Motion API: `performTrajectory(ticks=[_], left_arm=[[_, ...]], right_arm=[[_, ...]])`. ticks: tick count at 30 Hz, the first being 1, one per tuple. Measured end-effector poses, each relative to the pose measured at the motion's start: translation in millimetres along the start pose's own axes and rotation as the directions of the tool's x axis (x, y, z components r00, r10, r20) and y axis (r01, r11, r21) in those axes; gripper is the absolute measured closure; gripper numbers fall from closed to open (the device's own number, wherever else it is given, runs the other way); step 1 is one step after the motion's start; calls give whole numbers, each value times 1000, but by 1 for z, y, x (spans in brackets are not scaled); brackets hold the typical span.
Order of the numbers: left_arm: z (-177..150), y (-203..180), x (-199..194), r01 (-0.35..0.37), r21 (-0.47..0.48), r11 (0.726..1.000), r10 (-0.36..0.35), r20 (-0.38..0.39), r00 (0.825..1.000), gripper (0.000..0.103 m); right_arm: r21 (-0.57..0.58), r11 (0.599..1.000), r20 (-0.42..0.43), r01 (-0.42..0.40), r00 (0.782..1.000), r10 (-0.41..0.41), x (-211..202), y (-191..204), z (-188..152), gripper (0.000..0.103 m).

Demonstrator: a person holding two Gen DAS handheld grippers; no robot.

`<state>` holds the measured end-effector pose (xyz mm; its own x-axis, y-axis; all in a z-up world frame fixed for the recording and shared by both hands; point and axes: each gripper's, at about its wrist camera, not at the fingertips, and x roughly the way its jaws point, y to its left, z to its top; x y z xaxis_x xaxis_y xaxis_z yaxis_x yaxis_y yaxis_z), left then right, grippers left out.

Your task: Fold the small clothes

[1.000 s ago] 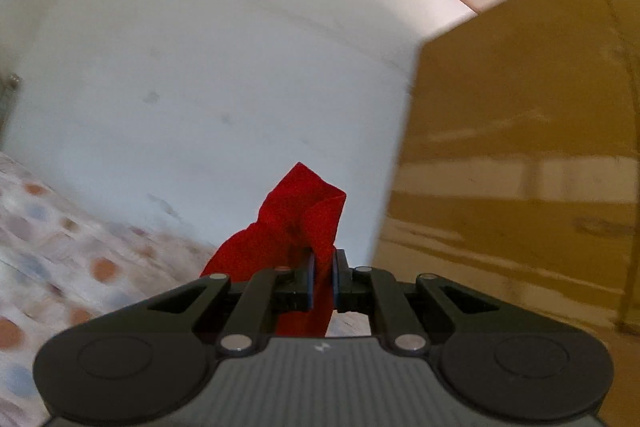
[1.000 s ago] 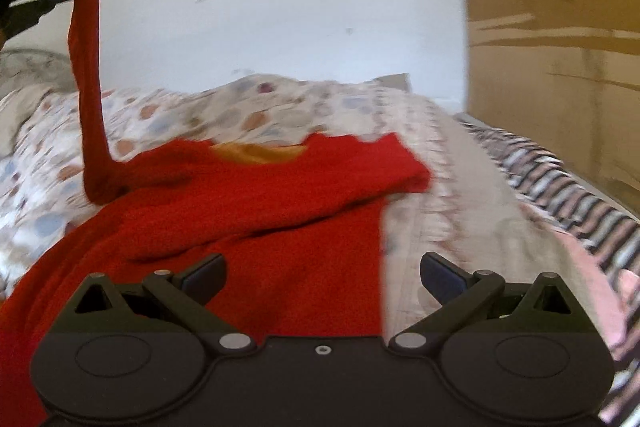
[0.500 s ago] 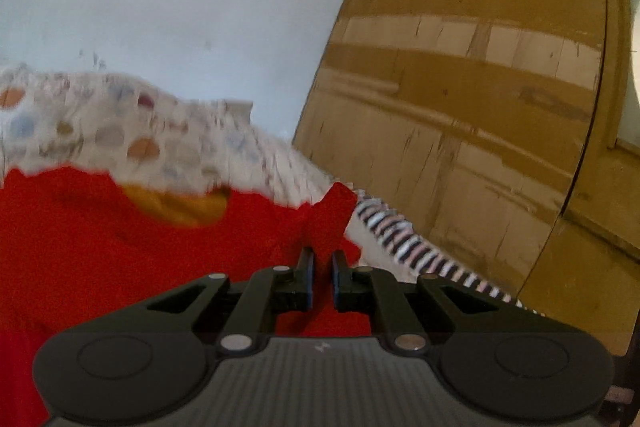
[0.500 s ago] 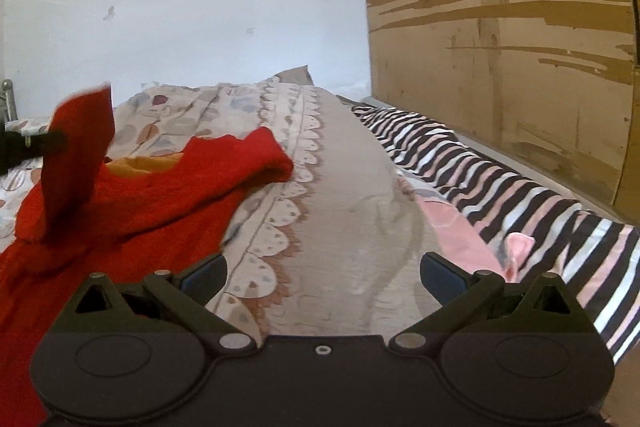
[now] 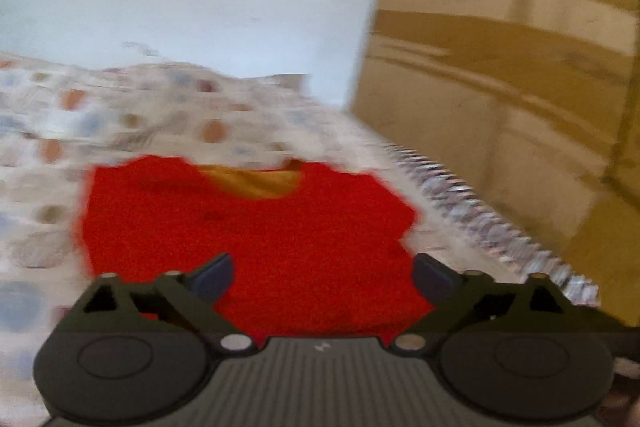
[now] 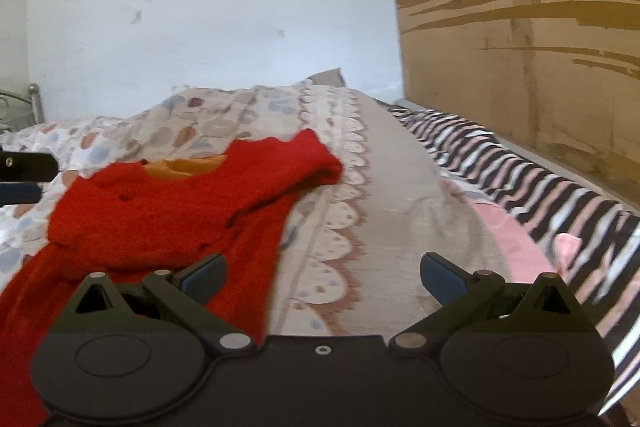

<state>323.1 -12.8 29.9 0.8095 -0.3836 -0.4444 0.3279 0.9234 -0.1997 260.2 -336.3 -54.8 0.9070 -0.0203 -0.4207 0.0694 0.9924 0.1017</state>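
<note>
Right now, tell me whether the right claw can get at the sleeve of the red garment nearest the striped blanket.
Probably yes: the right claw is open, and only bare bedspread lies between it and that sleeve of the red garment.

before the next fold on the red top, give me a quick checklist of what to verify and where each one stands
1. Left gripper has let go: ok. Its fingers have just been opening and now stand wide apart, with no cloth pinched between them.
2. Right gripper free to grasp: ok, open with nothing in it.
3. Red top down on the patterned bedspread: ok, it rests there.
4. Left sleeve folded in: ok, in the right wrist view it lies across the chest.
5. Right sleeve folded in: not ok, it sticks out to the side.
6. Cloth smooth and hem squared: cannot tell, the left wrist view is blurred and the hem is hidden.
</note>
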Motion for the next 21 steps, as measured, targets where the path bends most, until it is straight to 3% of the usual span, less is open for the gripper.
performTrajectory(ticks=[3, 5, 9, 11, 16, 21], left_arm=[[1, 30, -16, -148, -8, 989, 148, -19, 989, 1], [-2, 53, -24, -240, 10, 971, 240, -44, 970, 1], [-17, 100, -19, -436, 69, 897, 441, -116, 890, 0], [-26, 117, -12, -467, 76, 881, 473, -136, 871, 1], [-32, 141, 13, -403, 29, 915, 402, -152, 903, 1], [-30, 136, 33, -347, 85, 934, 355, -119, 927, 1]], right_arm=[[-26, 999, -2, -24, 1000, 24, 2, 9, 1, 0], [-33, 999, -6, -38, 999, 38, 5, 13, 2, 0], [-48, 997, -31, -64, 998, 63, 14, 24, 5, 0], [-70, 994, -40, -84, 996, 81, 20, 32, 8, 0], [-83, 978, -82, -190, 980, 183, 40, 53, 25, 2], [-120, 970, -141, -212, 971, 194, 75, 71, 43, 16]])
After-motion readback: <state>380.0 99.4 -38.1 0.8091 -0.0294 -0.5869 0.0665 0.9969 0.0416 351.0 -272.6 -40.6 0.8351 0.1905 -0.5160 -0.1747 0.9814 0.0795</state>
